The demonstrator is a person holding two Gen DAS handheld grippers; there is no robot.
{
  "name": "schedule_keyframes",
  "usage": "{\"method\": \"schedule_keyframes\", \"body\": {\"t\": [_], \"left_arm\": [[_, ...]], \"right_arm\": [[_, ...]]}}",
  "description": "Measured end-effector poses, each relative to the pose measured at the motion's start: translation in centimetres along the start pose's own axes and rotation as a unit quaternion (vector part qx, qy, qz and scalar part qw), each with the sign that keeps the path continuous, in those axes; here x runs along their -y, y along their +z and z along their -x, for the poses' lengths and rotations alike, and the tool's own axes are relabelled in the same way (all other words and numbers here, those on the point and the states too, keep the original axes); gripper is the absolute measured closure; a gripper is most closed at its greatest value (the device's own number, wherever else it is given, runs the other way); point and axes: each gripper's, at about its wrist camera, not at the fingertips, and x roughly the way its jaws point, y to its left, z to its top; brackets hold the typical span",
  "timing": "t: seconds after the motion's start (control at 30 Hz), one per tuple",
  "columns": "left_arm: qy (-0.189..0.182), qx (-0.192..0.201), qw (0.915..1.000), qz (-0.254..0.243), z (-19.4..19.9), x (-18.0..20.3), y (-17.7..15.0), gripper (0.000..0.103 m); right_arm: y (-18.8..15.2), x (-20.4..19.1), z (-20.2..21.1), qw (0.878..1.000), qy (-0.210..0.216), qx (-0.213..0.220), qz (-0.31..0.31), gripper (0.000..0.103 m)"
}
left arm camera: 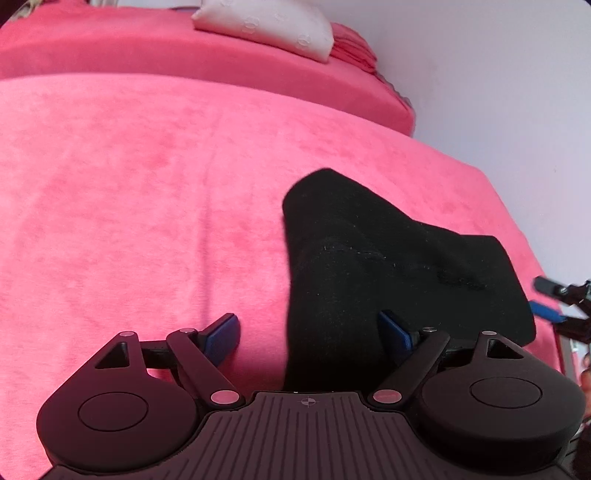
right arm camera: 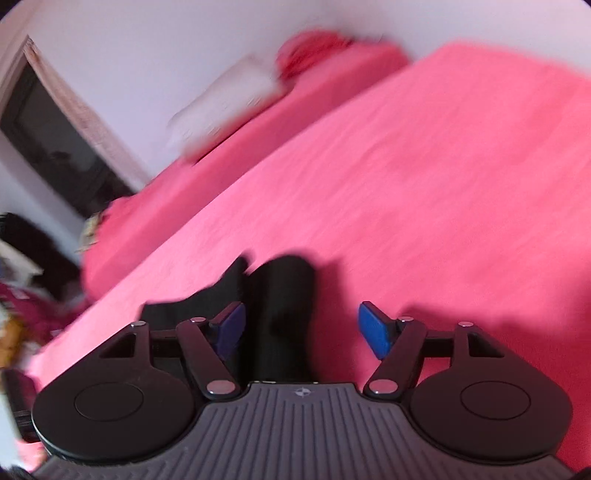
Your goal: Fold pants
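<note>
The left wrist view was sharp. It showed the black pants [left arm camera: 388, 258] bunched into a folded heap on the pink bed [left arm camera: 129, 184], lying ahead of the left gripper [left arm camera: 310, 334] and spreading off to its right side. That gripper stood wide apart, its blue fingers [left arm camera: 221, 336] clear of each other; the near edge of the pants ran down between them, though no pinch on the cloth could be seen. Past the right finger, at the far right edge of this view, part of the right gripper [left arm camera: 554, 306] showed beside the pants, dark with a blue pad. Further ahead a white pillow [left arm camera: 266, 27] lay on a raised pink section of the bed, against a pale wall [left arm camera: 498, 92].

The right wrist view was smeared with motion blur and tilted, so the bed sloped up to the right. It gave what the other did not: a dark framed opening [right arm camera: 55, 140] in the wall to the far left, and a blurred jumble of dark and maroon stuff [right arm camera: 29, 295] at the left edge beyond the bed. Here the right gripper [right arm camera: 303, 328] was also spread wide, with a fold of the pants [right arm camera: 284, 314] rising between its fingers, nearer the left finger [right arm camera: 231, 328], and more black cloth trailing behind that finger. The right finger [right arm camera: 375, 328] hung over bare pink cover.
</note>
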Motion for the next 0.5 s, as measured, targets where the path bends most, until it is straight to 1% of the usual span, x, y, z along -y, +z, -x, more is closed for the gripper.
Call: {"method": "schedule_keyframes", "body": {"t": [0.03,0.13,0.2,0.3,0.37,0.43,0.5], "left_arm": [[0.003,0.002,1.0000,-0.008,0.2,0.3,-0.1,0.000],[0.013,0.007,0.9995,-0.028,0.4,1.3,-0.5,0.000],[0.019,0.009,0.9990,-0.039,0.2,1.4,-0.4,0.000],[0.018,0.014,0.9989,-0.042,0.4,1.3,-0.8,0.000],[0.014,0.015,0.9991,-0.038,0.7,0.9,-1.1,0.000],[0.010,0.017,0.9992,-0.034,0.7,0.7,-1.3,0.000],[0.008,0.019,0.9992,-0.033,0.7,0.6,-1.3,0.000]], "right_arm": [[0.3,0.2,0.7,1.000,-0.006,0.011,0.002,0.026],[0.5,0.9,2.3,0.999,0.014,0.028,-0.002,0.025],[0.5,0.0,2.7,0.999,0.012,0.035,0.017,0.025],[0.3,-2.9,2.6,0.997,0.014,0.039,0.070,0.022],[0.0,-4.9,2.6,0.993,0.035,0.037,0.103,0.017],[-0.1,-7.4,1.9,0.989,0.064,0.028,0.132,0.016],[-0.5,-9.7,1.1,0.983,0.079,0.019,0.163,0.016]]}}
